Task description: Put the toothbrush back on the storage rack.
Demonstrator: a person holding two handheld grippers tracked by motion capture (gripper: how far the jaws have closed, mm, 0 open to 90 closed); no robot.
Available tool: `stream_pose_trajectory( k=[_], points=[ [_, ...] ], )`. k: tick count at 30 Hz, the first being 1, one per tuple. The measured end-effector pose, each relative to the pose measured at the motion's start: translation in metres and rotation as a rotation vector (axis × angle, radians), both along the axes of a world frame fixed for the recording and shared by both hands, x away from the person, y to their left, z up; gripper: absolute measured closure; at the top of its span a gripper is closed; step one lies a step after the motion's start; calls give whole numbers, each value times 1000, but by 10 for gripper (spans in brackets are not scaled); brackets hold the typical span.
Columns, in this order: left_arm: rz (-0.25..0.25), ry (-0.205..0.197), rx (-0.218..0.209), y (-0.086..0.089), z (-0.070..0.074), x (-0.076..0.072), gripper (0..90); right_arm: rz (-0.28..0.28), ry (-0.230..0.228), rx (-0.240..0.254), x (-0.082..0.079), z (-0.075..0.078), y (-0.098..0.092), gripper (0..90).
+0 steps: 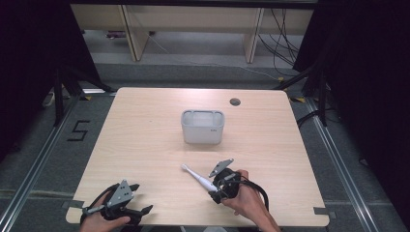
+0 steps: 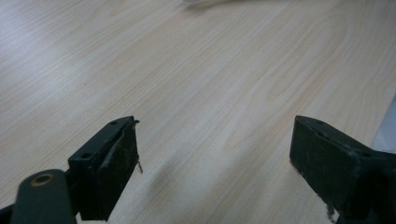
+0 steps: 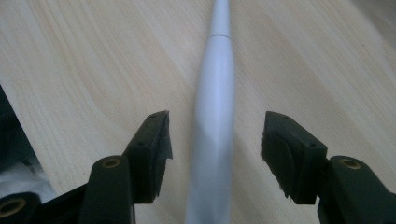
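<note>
A white electric toothbrush [image 1: 198, 176] lies on the wooden table [image 1: 145, 145], head toward the far left, handle toward my right gripper [image 1: 216, 190]. In the right gripper view the toothbrush handle [image 3: 212, 121] runs up between the two black jaws, which stand apart on either side of it without touching it; the right gripper [image 3: 215, 135] is open. My left gripper [image 1: 140, 198] rests near the table's front left edge, and in its own view the left gripper [image 2: 215, 154] is open over bare wood with nothing between its jaws.
A white rectangular bin [image 1: 202, 126] stands upright at the middle of the table, beyond the toothbrush. A small round cable hole [image 1: 235, 101] sits near the far edge. Floor rails and black frames flank the table.
</note>
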State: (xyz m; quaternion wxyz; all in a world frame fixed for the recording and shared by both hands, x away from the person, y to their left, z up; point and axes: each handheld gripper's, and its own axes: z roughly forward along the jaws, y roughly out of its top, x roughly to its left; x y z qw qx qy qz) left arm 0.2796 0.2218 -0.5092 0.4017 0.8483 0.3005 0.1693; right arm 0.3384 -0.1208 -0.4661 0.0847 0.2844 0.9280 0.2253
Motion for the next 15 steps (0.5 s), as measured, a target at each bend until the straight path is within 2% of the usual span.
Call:
stream_pose_trajectory(
  k=[1,3,4,5,6,7,9,13,15],
  points=[
    [-13,-1,25,2,1,1,148,4,23,-23,3,0,6,432],
    [-16,-10,27,2,1,1,148,17,17,-42,5,-1,7,436],
    [-2,-12,14,0,0,1,148,39,20,-73,8,-1,11,448],
    [-2,-9,20,1,0,1,147,38,28,-81,8,-2,13,450],
    [-2,-9,20,1,0,1,148,38,28,-81,8,-2,13,450],
    [-9,10,10,1,1,0,148,18,47,-71,8,-2,16,453],
    [-9,14,8,1,1,0,147,37,53,-77,12,-3,18,466],
    [-17,-1,22,1,1,1,148,40,67,-97,17,-3,23,483],
    [-5,-14,20,1,0,1,148,49,72,-118,20,-4,25,499]
  ],
)
